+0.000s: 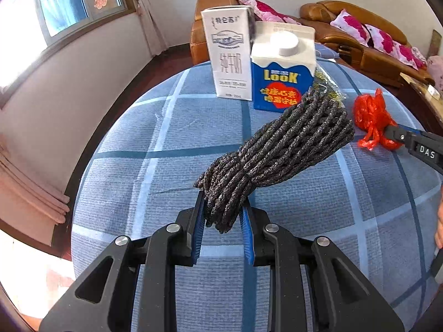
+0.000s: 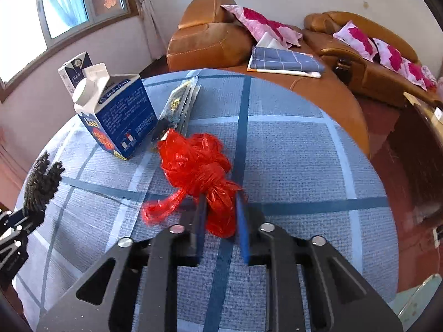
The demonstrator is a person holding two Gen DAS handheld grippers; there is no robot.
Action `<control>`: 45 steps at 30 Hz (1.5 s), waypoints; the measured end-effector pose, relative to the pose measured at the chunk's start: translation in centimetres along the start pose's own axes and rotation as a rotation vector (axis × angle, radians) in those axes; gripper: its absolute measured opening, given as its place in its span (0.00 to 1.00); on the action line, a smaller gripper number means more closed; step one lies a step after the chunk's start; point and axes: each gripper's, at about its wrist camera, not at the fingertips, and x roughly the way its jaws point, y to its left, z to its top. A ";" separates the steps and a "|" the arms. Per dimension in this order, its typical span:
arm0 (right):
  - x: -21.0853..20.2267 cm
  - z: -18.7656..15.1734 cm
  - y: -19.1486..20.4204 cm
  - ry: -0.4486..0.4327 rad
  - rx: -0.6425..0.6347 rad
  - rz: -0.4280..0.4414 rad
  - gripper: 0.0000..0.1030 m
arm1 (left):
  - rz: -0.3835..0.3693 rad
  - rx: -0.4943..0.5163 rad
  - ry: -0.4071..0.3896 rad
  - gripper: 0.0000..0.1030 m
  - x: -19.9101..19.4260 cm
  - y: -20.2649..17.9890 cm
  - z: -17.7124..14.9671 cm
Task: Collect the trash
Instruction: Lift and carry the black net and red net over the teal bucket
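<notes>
In the left wrist view the left gripper (image 1: 223, 215) sits at the bottom centre of the frame, its two blue-lined jaws clamped on the lower end of a bundle of dark speckled cord (image 1: 277, 152), which rises slanting toward the upper right, lifted off the blue checked cloth (image 1: 166, 144) that covers the round table. Behind the bundle, in the upper middle of the frame, a tall white milk carton (image 1: 228, 52) stands upright, and just to its right stands a blue carton (image 1: 281, 72) with a white screw cap. A clear wrapper with gold print (image 1: 328, 85) peeks out to the right of the blue carton. At the right edge the right gripper (image 1: 393, 132) reaches in and meets a crumpled red plastic bag (image 1: 371, 116). In the right wrist view the right gripper (image 2: 220, 215) fills the bottom centre, with its jaws closed in on the near end of the red plastic bag (image 2: 196, 166), which lies on the cloth in the middle of the frame. The blue carton (image 2: 119, 116) stands at the upper left, the wrapper (image 2: 180, 105) lying flat beside it. An orange-brown sofa (image 2: 210, 41) with pink cushions runs across the top of the frame.
</notes>
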 end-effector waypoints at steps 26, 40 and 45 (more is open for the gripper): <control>-15.3 -10.4 -0.2 -0.178 0.207 -0.068 0.13 | 0.004 0.013 -0.070 0.24 -7.0 -5.9 -4.1; -20.1 -14.7 -1.7 -0.235 0.245 -0.088 0.13 | 0.003 0.048 -0.108 0.24 -10.8 -9.4 -7.2; -21.5 -16.2 -2.4 -0.250 0.260 -0.102 0.13 | 0.005 0.072 -0.125 0.24 -12.0 -10.7 -7.9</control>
